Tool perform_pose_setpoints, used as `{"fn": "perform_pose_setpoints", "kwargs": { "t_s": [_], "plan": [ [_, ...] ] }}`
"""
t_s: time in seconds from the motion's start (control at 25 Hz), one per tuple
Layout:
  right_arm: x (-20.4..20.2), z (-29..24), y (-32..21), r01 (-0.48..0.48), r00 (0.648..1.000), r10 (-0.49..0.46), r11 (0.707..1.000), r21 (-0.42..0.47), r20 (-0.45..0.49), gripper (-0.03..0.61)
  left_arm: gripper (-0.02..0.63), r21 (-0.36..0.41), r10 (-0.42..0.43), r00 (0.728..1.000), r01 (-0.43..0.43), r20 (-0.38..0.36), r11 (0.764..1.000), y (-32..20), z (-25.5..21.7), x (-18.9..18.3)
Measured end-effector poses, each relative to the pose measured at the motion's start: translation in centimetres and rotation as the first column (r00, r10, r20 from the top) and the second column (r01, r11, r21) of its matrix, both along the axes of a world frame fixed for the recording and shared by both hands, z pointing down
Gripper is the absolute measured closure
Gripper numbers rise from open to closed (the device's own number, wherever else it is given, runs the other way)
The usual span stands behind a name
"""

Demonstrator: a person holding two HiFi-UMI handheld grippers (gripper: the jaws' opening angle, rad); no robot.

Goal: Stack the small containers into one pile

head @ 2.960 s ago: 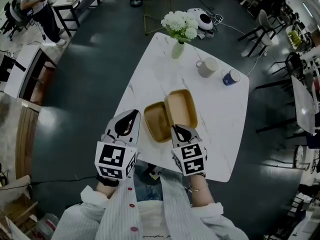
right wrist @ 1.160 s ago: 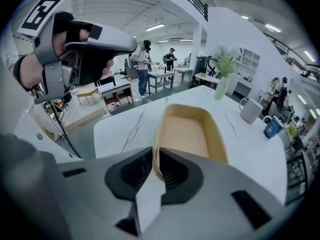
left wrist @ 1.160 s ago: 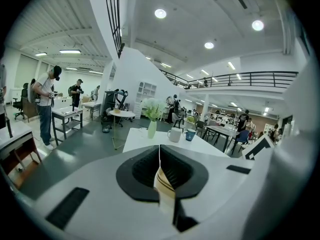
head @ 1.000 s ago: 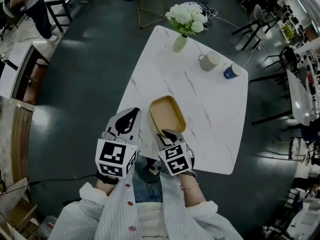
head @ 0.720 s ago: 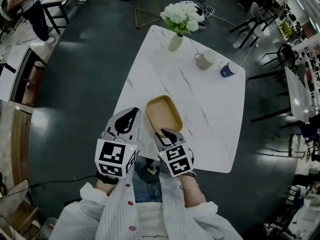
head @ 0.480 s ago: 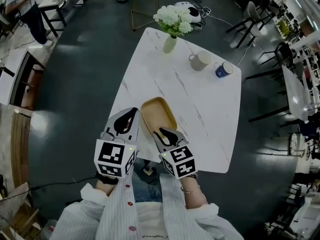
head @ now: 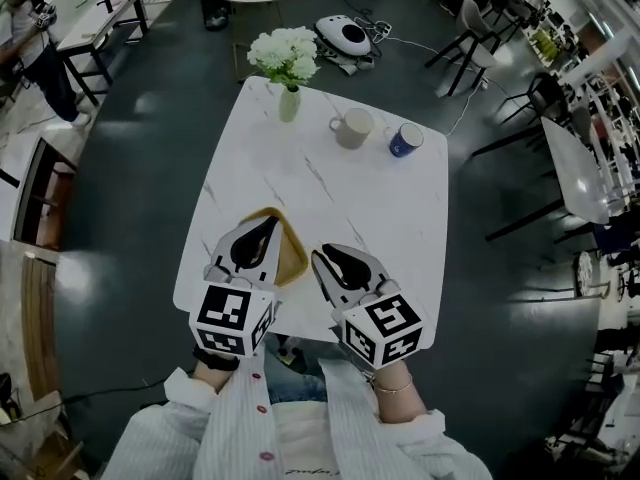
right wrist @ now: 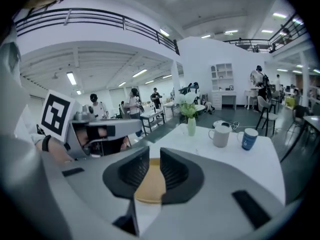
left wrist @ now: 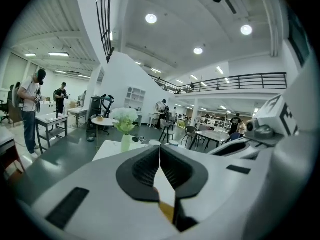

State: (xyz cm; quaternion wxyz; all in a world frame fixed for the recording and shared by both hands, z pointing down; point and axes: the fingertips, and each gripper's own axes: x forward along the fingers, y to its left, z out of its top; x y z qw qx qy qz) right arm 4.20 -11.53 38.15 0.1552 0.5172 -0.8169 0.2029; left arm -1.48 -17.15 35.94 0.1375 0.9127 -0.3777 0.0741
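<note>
I am holding the left gripper over the near-left corner of the tabletop. Its own view is showing its tongs closed tip to tip, with nothing pinched between them. Through the slit below the tips a strip of white marble and a sliver of tan wood are showing.

The wooden containers are sitting close to the near edge, toward that left corner. They are reading as a single tan shape, and the left gripper is covering their left side. I can't separate the layers from here.

The right gripper is hanging just to the right of them, above the near edge. Its tongs are standing apart with a narrow gap. The right gripper view is looking through that gap at the tan wood beyond, and nothing is clamped.

Along the far edge a vase of white flowers is standing by the far-left corner. A beige mug is standing to its right, and a blue mug is sitting just beside the beige mug, toward the far-right corner. All three are well apart from the containers.
</note>
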Motion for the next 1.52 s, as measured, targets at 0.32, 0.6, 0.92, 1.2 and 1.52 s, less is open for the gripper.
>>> {"fn": "perform_pose_setpoints", "kwargs": {
  "t_s": [0.32, 0.6, 0.92, 1.2, 1.52],
  "plan": [
    [9.6, -5.8, 2.7, -0.058, 0.998, 0.054, 0.987, 0.149, 0.026, 0.54, 0.594, 0.058, 0.118, 0.99, -0.115, -0.07, 0.992, 3.8, -4.4, 10.9],
    [16.3, -8.5, 5.8, -0.071, 0.996, 0.059, 0.972, 0.223, 0.06, 0.566, 0.594, 0.106, 0.149, 0.984, -0.139, -0.097, 0.985, 7.7, -7.2, 17.9],
    [19.3, -8.7, 8.6, -0.034, 0.997, 0.017, 0.968, 0.248, 0.071, 0.568, 0.594, 0.108, 0.122, 0.987, -0.111, -0.101, 0.988, 11.7, -7.5, 20.7],
    [19.1, -9.1, 8.8, -0.02, 0.998, 0.003, 0.965, 0.26, 0.067, 0.568, 0.594, 0.124, 0.126, 0.987, -0.113, -0.099, 0.986, 11.5, -8.3, 21.1],
    [18.1, -9.5, 8.5, -0.013, 0.998, -0.004, 0.961, 0.278, 0.062, 0.568, 0.594, 0.151, 0.125, 0.987, -0.109, -0.101, 0.983, 11.6, -9.2, 20.2]
  ]
}}
